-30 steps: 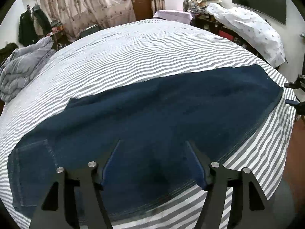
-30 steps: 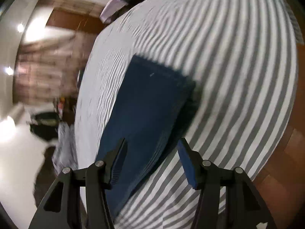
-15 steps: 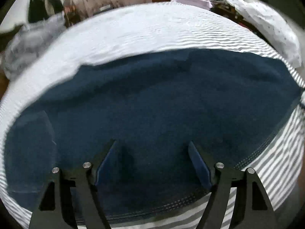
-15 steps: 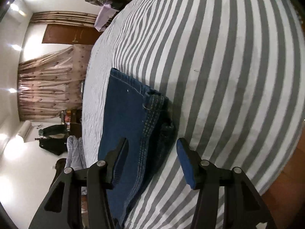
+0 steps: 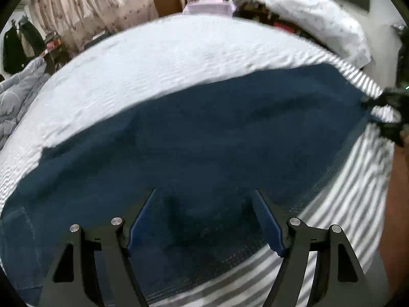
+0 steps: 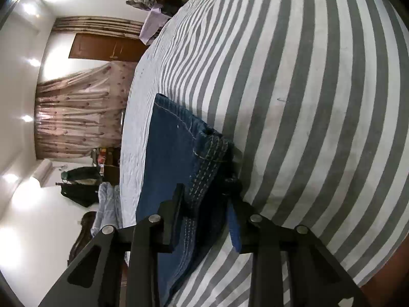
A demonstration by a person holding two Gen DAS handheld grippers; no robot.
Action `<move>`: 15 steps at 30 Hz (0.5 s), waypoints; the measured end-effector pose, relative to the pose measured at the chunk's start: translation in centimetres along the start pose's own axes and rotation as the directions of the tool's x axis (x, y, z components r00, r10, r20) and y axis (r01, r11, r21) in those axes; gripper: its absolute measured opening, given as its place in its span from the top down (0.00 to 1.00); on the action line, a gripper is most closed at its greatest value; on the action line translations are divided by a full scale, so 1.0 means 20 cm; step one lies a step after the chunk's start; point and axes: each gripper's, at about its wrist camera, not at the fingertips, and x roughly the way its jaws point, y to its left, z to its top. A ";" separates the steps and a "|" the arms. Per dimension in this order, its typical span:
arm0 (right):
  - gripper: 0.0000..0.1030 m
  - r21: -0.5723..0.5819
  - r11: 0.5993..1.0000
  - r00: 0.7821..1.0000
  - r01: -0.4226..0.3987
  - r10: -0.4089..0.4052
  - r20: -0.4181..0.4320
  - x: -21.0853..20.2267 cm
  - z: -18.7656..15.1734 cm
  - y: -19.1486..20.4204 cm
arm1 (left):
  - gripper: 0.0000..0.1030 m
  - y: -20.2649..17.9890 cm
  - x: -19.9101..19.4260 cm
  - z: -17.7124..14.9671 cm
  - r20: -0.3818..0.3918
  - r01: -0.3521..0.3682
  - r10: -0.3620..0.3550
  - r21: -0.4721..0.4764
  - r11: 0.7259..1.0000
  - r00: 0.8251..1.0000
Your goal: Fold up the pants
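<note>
- One striped bed sheet [image 5: 179,58] forms the largest surface; we see grey and white stripes across it in both views.
- We find the pants [image 5: 204,140], dark blue denim, lying flat across the near part of the sheet, with the hem end [image 6: 204,148] toward our right side.
- We note a white patterned bundle [image 5: 319,23] beyond the bed's far right edge and a grey quilt [image 5: 18,94] at its left edge; both are blurred.
- We hold the left gripper [image 5: 204,220] over the denim near the stitched edge, jaws spread wide, nothing between them.
- We hold the right gripper [image 6: 205,204] at the hem, its fingers closed in on the stitched cuff fabric, which sits bunched between them.
- No containers appear near the pants.
</note>
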 end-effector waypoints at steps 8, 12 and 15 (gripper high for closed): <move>0.83 -0.076 0.997 1.000 0.016 -0.015 0.013 -0.03 0.00 0.13 | 0.24 0.00 0.07 0.00 0.000 0.016 -0.016 -0.042 0.999 1.000; 0.84 -0.182 0.983 0.999 -0.014 0.019 0.027 -0.06 -0.02 0.34 | 0.24 0.00 0.08 0.00 0.007 0.025 -0.025 -0.049 0.998 1.000; 0.84 -0.261 0.965 0.999 -0.030 0.036 0.017 -0.07 -0.05 0.51 | 0.26 0.06 0.06 -0.02 -0.010 0.067 -0.068 -0.091 0.994 0.998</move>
